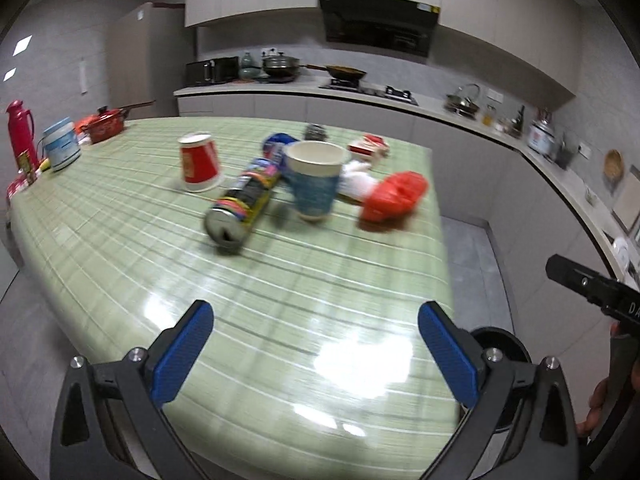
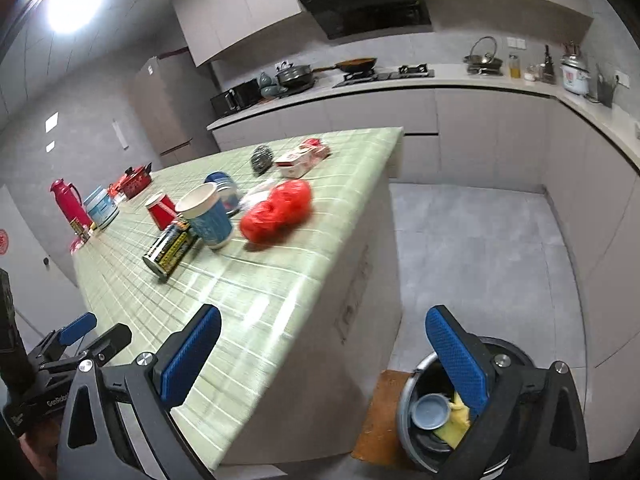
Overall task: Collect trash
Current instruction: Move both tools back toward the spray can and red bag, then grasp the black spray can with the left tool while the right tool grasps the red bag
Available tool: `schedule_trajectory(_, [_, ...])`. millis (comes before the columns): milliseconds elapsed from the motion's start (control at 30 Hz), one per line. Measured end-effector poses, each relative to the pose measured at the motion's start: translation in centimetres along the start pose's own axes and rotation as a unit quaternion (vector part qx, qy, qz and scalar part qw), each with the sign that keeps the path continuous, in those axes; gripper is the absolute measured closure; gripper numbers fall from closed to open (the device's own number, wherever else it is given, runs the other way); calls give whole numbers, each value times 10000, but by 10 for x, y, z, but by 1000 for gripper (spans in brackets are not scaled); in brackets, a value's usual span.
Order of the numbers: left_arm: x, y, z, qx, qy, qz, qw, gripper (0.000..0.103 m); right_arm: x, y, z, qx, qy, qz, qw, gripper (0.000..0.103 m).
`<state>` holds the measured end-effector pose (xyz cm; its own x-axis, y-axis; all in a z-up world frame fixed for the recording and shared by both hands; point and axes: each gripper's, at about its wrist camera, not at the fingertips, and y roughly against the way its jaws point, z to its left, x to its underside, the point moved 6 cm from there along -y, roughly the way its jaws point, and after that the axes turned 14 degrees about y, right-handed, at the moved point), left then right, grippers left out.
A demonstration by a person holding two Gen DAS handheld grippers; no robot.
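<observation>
Left jaws [image 1: 316, 356]: mine, wide, empty, over the surface's [image 1: 120, 240] near edge.
Right jaws [image 2: 324, 356]: wide, empty.
Bin [image 2: 404, 404]: on the floor below them.

Green checked table [image 1: 120, 240] with tipped can [image 1: 243, 204], blue paper cup [image 1: 316, 184], red cup [image 1: 199, 167], perhaps crumpled red bag [image 1: 394, 196]

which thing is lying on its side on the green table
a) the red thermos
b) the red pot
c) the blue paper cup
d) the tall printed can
d: the tall printed can lies flat with its metal end toward the camera, while the blue paper cup, red thermos and red pot all stand upright on the green table.
</observation>
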<state>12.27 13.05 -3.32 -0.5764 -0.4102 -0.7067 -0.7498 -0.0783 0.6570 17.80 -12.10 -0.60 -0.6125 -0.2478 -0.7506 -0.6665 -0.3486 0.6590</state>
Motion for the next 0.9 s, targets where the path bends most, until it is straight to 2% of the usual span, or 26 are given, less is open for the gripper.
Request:
schedule_trajectory(267, [-30,-26,44,-17,243,5,9997,1,-27,-31,31,179,231,205,9994,0])
schedule_trajectory(667, [-71,-92,55,86,-81,163,9998,1,-73,-93,53,382,263,231,9987,0])
schedule_trajectory(900, [-84,-127,60,205,-104,367,9991,7,-87,-127,53,495,116,259,9984,1])
